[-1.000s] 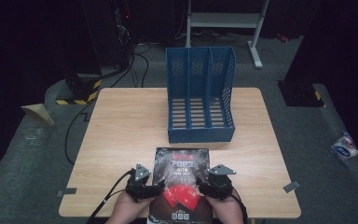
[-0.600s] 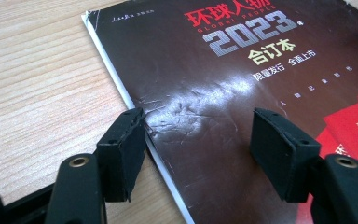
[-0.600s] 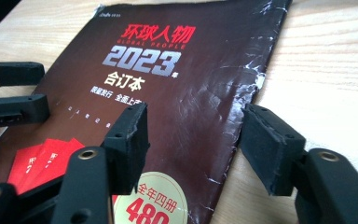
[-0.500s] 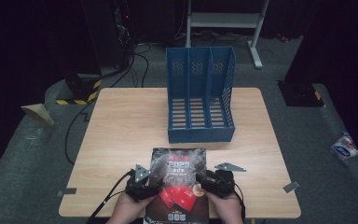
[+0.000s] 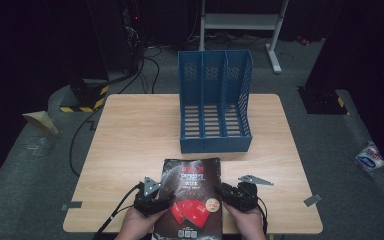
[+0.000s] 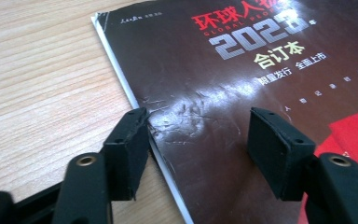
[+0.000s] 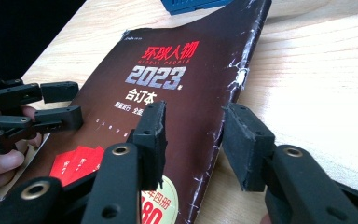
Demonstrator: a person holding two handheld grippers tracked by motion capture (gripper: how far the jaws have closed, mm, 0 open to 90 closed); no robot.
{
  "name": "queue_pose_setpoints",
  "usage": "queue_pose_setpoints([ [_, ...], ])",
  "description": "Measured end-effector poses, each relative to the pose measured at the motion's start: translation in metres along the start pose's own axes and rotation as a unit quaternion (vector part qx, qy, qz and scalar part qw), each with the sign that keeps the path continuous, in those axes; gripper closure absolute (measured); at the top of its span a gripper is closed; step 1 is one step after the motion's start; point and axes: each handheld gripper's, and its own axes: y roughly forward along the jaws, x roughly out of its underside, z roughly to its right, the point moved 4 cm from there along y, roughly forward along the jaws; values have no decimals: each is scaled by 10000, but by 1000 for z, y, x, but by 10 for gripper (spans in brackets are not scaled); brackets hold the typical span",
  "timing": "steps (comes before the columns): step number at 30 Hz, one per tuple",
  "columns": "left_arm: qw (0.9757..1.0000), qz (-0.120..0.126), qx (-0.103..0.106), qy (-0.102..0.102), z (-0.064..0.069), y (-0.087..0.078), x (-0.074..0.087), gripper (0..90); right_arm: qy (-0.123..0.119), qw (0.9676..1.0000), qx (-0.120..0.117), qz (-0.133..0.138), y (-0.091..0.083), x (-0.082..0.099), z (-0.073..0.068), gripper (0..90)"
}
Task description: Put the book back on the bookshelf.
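A dark book with "2023" and red cards on its cover lies flat at the table's near edge. My left gripper sits at its left side. In the left gripper view the left gripper is open and straddles the book's left edge, one jaw on the wood, one over the cover; its jaws have just been closing. My right gripper sits at the right side. The right gripper brackets the worn spine of the book, jaws just closing, pads not pressing.
A blue three-slot file holder stands upright beyond the book, mid-table. The wooden table has grey tape bits at its near corners. Cables and a white metal stand lie on the floor behind. The left gripper appears across the book.
The right gripper has turned a little, its grey plate swinging outward to the right. Both pairs of jaws have narrowed around the book's edges. The book stays in place.
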Motion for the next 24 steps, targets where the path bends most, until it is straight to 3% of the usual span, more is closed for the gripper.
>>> queue_pose_setpoints([
  [3, 10000, 3, -17, 8, -1, 0, 0, 414, 70, 10000, -56, 29, -1, -1, 0, 598],
  [9, 10000, 7, -14, -16, -1, 0, 0, 417, -100, 9999, 81, -3, 1, -1, -1, 595],
  [10, 10000, 12, -22, -28, -1, 0, 0, 427, -59, 9995, -312, 91, 1, -2, -4, 601],
  [11, 10000, 12, -22, -28, -1, 0, 0, 427, -59, 9995, -312, 91, 1, -2, -4, 601],
  [12, 10000, 14, -21, -38, -1, 0, 0, 427, -260, 9996, -76, 42, 2, -3, -7, 565],
  [13, 10000, 15, -23, -38, -1, 0, 0, 427, -260, 9996, -76, 42, 2, -3, -7, 565],
  [17, 10000, 20, -45, -43, -1, 0, 0, 438, -497, 9964, 686, -12, 1, -4, -3, 447],
  [24, 9999, 25, -60, -98, -2, -1, 0, 465, -565, 9922, 1072, -276, 11, 2, -3, 381],
])
